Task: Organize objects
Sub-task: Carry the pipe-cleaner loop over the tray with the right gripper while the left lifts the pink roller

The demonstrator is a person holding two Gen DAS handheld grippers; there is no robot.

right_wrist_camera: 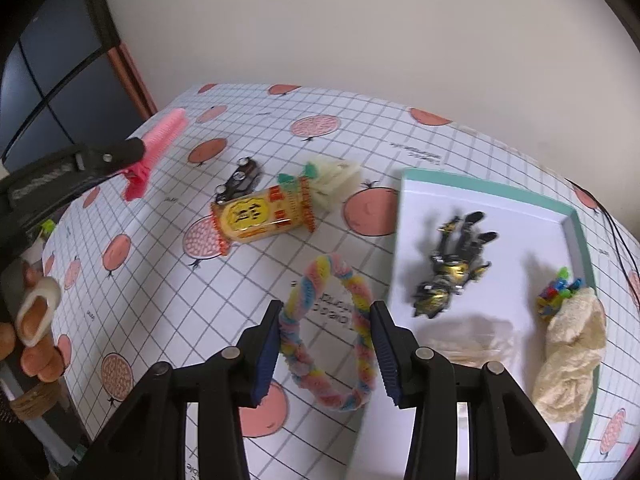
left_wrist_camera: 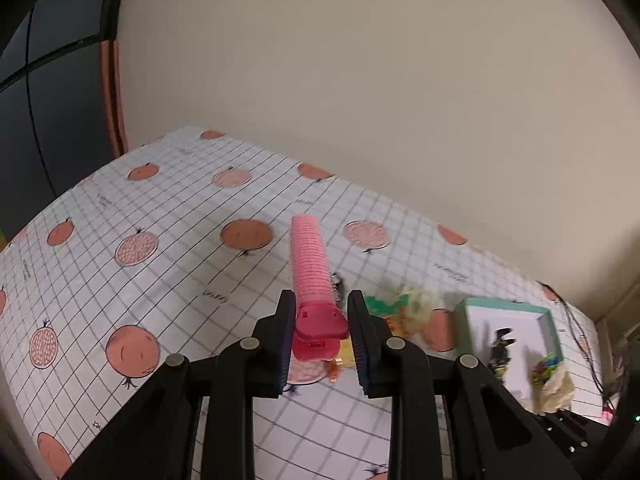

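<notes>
My left gripper (left_wrist_camera: 322,334) is shut on the hinge end of a pink hair-roller clip (left_wrist_camera: 310,264), which points away from me above the table. From the right wrist view the same clip (right_wrist_camera: 160,140) hangs in the air at the left in the left gripper (right_wrist_camera: 138,150). My right gripper (right_wrist_camera: 326,344) stands open low over the table. A pastel braided ring (right_wrist_camera: 298,308) lies between its pads (right_wrist_camera: 267,354); I cannot tell whether they touch it.
A teal-rimmed white tray (right_wrist_camera: 576,220) at the right holds a black-and-gold figure (right_wrist_camera: 452,264), small coloured pieces (right_wrist_camera: 556,292) and a cream crumpled wad (right_wrist_camera: 572,352). A yellow can (right_wrist_camera: 256,216), a dark toy car (right_wrist_camera: 240,180) and a cream tassel (right_wrist_camera: 336,180) lie mid-table. A hand (right_wrist_camera: 36,320) is at the left.
</notes>
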